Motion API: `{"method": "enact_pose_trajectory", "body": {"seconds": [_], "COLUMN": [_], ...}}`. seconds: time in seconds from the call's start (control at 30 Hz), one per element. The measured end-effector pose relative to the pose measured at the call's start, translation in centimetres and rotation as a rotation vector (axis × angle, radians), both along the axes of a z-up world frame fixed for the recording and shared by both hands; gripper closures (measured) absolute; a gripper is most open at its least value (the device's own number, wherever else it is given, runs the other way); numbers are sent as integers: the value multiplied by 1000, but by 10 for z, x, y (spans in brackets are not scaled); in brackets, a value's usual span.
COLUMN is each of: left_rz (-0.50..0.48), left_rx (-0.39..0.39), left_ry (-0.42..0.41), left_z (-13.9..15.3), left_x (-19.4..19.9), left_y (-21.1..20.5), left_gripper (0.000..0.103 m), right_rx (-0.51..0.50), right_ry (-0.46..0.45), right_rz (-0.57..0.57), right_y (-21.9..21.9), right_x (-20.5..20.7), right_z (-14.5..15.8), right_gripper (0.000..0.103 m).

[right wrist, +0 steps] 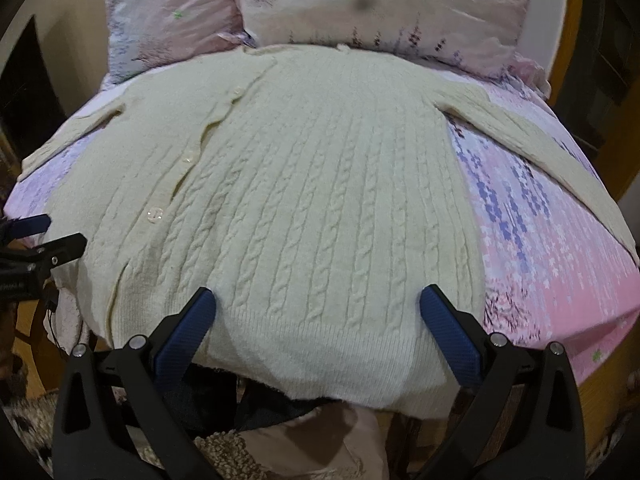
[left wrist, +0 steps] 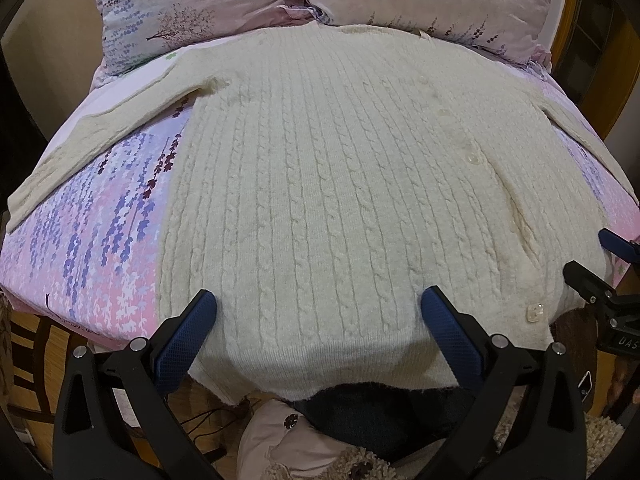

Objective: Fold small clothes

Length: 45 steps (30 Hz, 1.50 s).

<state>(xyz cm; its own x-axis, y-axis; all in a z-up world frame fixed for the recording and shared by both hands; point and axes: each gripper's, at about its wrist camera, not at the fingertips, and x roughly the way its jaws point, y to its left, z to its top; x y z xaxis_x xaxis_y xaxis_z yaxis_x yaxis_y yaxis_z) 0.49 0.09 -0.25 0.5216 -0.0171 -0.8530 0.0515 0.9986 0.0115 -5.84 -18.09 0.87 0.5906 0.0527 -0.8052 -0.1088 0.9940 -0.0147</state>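
A cream cable-knit cardigan lies flat, front up and buttoned, on a bed; it also shows in the right wrist view. Its sleeves spread out to both sides and its hem hangs over the near edge. My left gripper is open, fingers either side of the hem's left half, holding nothing. My right gripper is open over the hem's right half, holding nothing. The right gripper shows at the right edge of the left wrist view; the left gripper shows at the left edge of the right wrist view.
The bed has a pink and purple floral sheet, also seen in the right wrist view. Two floral pillows lie at the far end, touching the collar. Below the near edge are dark clothing, a shaggy rug and wooden flooring.
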Motion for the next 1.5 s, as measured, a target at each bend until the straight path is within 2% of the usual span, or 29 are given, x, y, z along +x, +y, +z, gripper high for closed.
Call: {"method": "enact_pose_trajectory", "body": {"seconds": [0.07,0.13,0.2,0.23,0.3,0.37,0.4,0.47,0.63,0.7,0.77,0.87,1.13,1.27,1.4,1.5], "left_rz": [-3,-7,-8,-5,6,8,4,-6,-29,-26,-33,-42,-47,-43,-25,-10], "left_rx": [-30,-77,-155,-170,-197,-185,-173,-158,-146,-134,-146,-167,-200,-258,-300,-376], "left_ry": [1,-7,-29,-38,-78,-106,-117,-132,-157,-158,-153,-144,-159,-165,-188,-218], "left_z": [2,7,14,16,24,29,33,36,41,43,43,42,43,43,46,50], "left_x": [2,5,9,11,17,22,27,34,61,74,87,99,124,134,141,143], "left_y": [4,9,17,19,24,24,23,21,19,18,17,18,23,30,42,53], "left_gripper": [1,1,1,1,1,1,1,1,1,1,1,1,1,1,1,1], "right_rx": [23,102,212,266,358,466,535,609,718,736,746,771,744,711,550,448], "right_ry": [1,-11,-41,-57,-80,-81,-73,-62,-74,-86,-95,-116,-184,-184,-246,-333], "right_rz": [4,-43,-132,-185,-285,-391,-454,-517,-620,-653,-688,-763,-943,-990,-944,-820], "right_y": [-8,-28,-61,-80,-115,-154,-177,-203,-237,-245,-253,-273,-302,-310,-297,-268], "right_x": [4,14,26,33,47,64,75,89,119,126,128,123,94,92,109,132], "right_z": [3,12,24,28,32,30,25,17,3,1,-1,-5,-1,-1,29,71], "right_gripper": [2,2,2,3,11,29,32,37,41,45,60,73,77,94,97,98]}}
